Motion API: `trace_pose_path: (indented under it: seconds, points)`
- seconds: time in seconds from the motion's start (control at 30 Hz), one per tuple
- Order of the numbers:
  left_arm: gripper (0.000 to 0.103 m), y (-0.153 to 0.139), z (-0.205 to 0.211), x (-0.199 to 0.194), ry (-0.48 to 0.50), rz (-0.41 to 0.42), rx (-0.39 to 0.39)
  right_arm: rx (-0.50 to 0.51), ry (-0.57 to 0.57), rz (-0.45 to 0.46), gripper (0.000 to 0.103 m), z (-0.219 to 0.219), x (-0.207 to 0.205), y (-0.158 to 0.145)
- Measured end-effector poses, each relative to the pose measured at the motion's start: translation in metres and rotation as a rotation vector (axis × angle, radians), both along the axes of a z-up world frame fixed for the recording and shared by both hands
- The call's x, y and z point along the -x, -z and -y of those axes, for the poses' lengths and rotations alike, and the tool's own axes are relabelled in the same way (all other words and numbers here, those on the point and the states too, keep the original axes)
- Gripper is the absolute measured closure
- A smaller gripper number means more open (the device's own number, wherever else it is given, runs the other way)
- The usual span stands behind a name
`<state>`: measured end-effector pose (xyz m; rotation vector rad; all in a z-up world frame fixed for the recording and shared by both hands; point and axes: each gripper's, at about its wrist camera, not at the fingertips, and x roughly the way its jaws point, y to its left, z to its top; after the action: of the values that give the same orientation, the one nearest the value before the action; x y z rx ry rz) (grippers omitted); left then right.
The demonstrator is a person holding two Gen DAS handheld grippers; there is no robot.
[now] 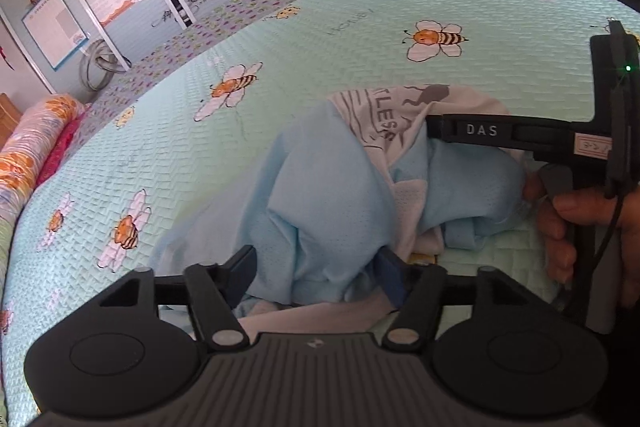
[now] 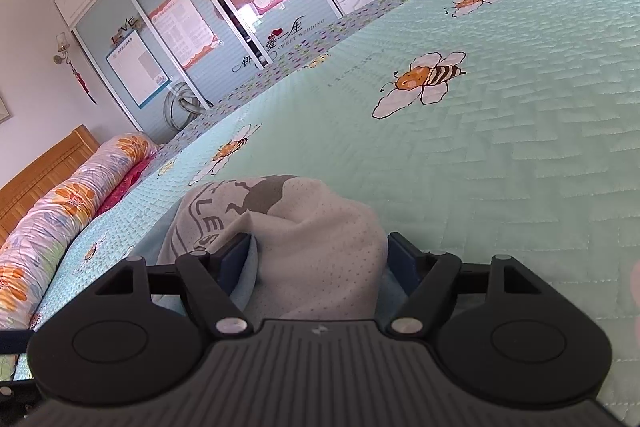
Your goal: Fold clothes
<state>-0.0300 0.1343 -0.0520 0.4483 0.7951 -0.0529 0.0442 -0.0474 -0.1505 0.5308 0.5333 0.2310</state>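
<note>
1. Shirt point(image 1: 320, 203): a light blue and white mesh garment, bunched in a heap on the bed point(image 1: 360, 27). It lies directly ahead of the left gripper point(image 1: 316, 271) and fills the gap between its fingers. It looks thin, light and limp; it will likely drape and sag from any hold and keep no shape of its own.
2. Left gripper: jaws stand fairly wide, with a blue fold rising between them. The pads do not seem to press the cloth, so it is judged not gripped.
3. Right gripper point(image 2: 318, 255): jaws stand wide, astride a hump of the white printed part point(image 2: 320, 227). The cloth bulges between the fingers, but whether it touches the pads cannot be told. From the left view this gripper reaches in from the right, above the heap, held by a hand point(image 1: 560, 227).
4. Where to hold: no hem, collar or sleeve end shows clearly in the heap. A pinch on a single outer edge, one per gripper and well apart, would likely let the shirt be spread flat; a pinch on the bunched middle would lift several layers at once.
5. Open room: ahead of and beside both grippers the bee-print cover lies flat and free of other things. A rolled quilt point(image 2: 72, 211) lies well off to the left, and the bed's far edge is well beyond the heap.
</note>
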Motion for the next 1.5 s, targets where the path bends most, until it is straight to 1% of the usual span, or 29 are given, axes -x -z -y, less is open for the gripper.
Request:
trace_pose_path:
  seconds: [0.17,0.47,1.0,1.13,1.17,1.23,1.33,1.5]
  points:
    - [0.031,0.006,0.005,-0.007,-0.012,-0.016,-0.06,0.0,0.0,0.0,0.029,0.0,0.0,0.0]
    - [0.031,0.02,0.018,-0.016,0.026,-0.058,-0.122,0.002,-0.001,0.001,0.028,0.0,0.0,0.0]
    - [0.031,0.031,0.029,-0.018,0.067,-0.101,-0.174,0.008,0.001,0.003,0.028,-0.004,0.002,0.001]
    - [0.032,0.029,0.03,-0.015,0.072,-0.091,-0.178,0.011,-0.003,0.003,0.028,-0.004,0.002,0.002]
    - [0.036,0.028,0.03,-0.014,0.07,-0.085,-0.175,0.011,-0.004,0.003,0.028,-0.003,0.001,0.002]
    - [0.039,0.023,0.029,-0.013,0.063,-0.073,-0.163,0.01,-0.004,0.003,0.028,-0.003,0.001,0.002]
    - [0.039,0.016,0.03,-0.011,0.062,-0.048,-0.165,0.01,-0.004,0.003,0.028,-0.004,0.0,0.002]
    - [0.039,0.009,0.031,-0.011,0.063,-0.03,-0.172,0.01,-0.003,0.003,0.028,-0.004,0.001,0.002]
